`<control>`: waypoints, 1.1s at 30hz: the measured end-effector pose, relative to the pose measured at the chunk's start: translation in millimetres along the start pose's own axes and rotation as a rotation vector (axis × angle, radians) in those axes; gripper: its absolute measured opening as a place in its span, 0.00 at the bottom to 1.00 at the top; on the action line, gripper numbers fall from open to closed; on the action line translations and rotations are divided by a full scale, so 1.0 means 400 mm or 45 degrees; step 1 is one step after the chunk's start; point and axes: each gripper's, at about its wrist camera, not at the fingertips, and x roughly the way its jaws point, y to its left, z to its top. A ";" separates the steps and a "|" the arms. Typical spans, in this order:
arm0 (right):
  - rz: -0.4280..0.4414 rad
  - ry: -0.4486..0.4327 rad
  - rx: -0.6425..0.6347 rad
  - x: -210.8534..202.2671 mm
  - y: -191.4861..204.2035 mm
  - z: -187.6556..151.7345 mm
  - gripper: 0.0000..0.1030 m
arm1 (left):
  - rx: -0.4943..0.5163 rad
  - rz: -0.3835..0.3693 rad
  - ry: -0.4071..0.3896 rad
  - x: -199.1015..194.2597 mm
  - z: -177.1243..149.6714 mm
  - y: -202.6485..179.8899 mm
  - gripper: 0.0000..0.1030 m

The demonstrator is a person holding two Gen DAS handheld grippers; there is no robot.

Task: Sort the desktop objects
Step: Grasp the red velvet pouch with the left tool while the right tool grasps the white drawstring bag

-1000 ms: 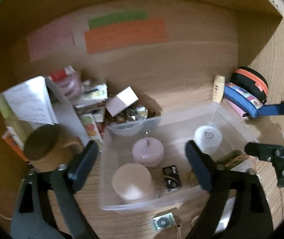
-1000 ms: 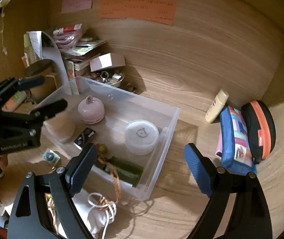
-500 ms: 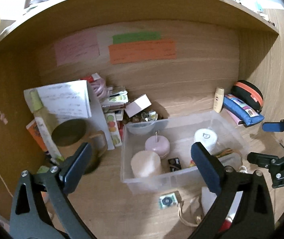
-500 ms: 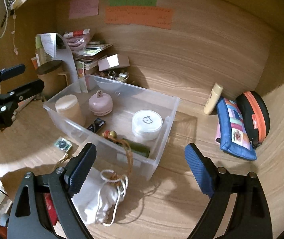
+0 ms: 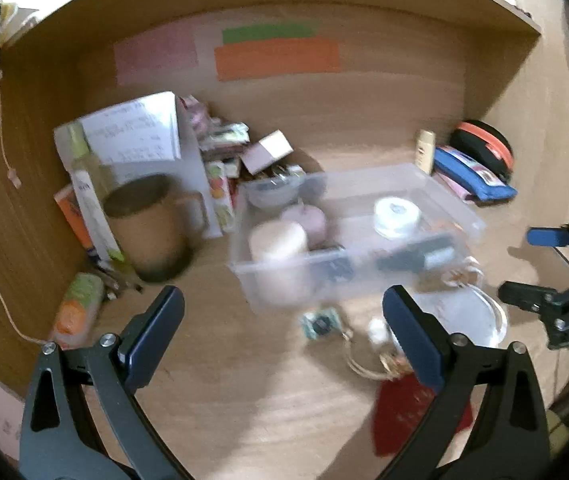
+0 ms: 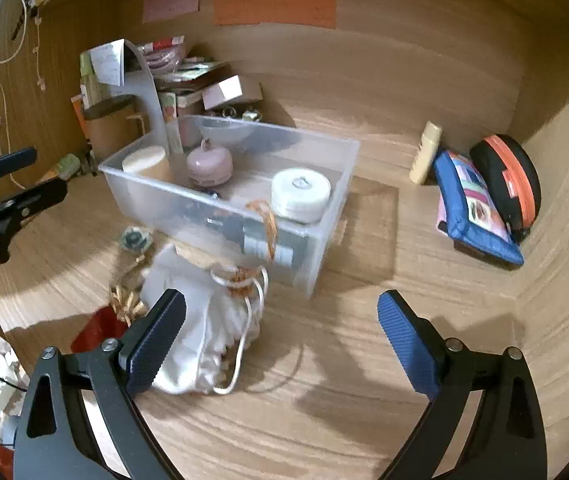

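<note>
A clear plastic bin (image 6: 324, 236) stands mid-desk and holds a cream cylinder (image 6: 144, 162), a pink round case (image 6: 209, 164), a white round box (image 6: 301, 194) and dark small items; it also shows, blurred, in the left wrist view (image 5: 460, 216). In front of it lie a white drawstring pouch (image 6: 200, 320), a small green square item (image 6: 135, 239) and a red item (image 5: 412, 412). My left gripper (image 5: 282, 332) is open and empty, back from the bin. My right gripper (image 6: 282, 336) is open and empty, beside the pouch.
A brown mug (image 5: 148, 224), papers, a bottle and stacked packets crowd the back left corner. A cream tube (image 6: 426, 152), a blue pencil case (image 6: 472, 208) and a black-orange pouch (image 6: 508, 180) lie at the right wall. Sticky notes (image 6: 274, 8) hang on the back panel.
Both grippers have pulled back and away from the bin, so more of the desk front shows. Both stay open and empty. The left view is now motion-blurred.
</note>
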 end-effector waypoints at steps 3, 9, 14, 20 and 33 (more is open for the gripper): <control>-0.007 0.008 0.037 0.001 -0.012 -0.024 0.93 | 0.005 -0.040 0.024 -0.002 -0.027 -0.026 0.98; 0.010 0.053 0.096 0.003 -0.038 -0.054 0.93 | 0.000 -0.145 0.128 0.029 -0.086 -0.080 0.98; 0.010 0.055 0.100 -0.006 -0.036 -0.073 0.93 | 0.016 -0.261 0.212 0.061 -0.128 -0.116 0.98; 0.029 0.078 0.094 0.009 -0.018 -0.083 0.93 | -0.026 -0.282 0.272 0.090 -0.139 -0.121 0.98; 0.083 0.094 0.091 0.033 0.005 -0.058 0.93 | -0.044 -0.413 0.297 0.077 -0.167 -0.106 0.42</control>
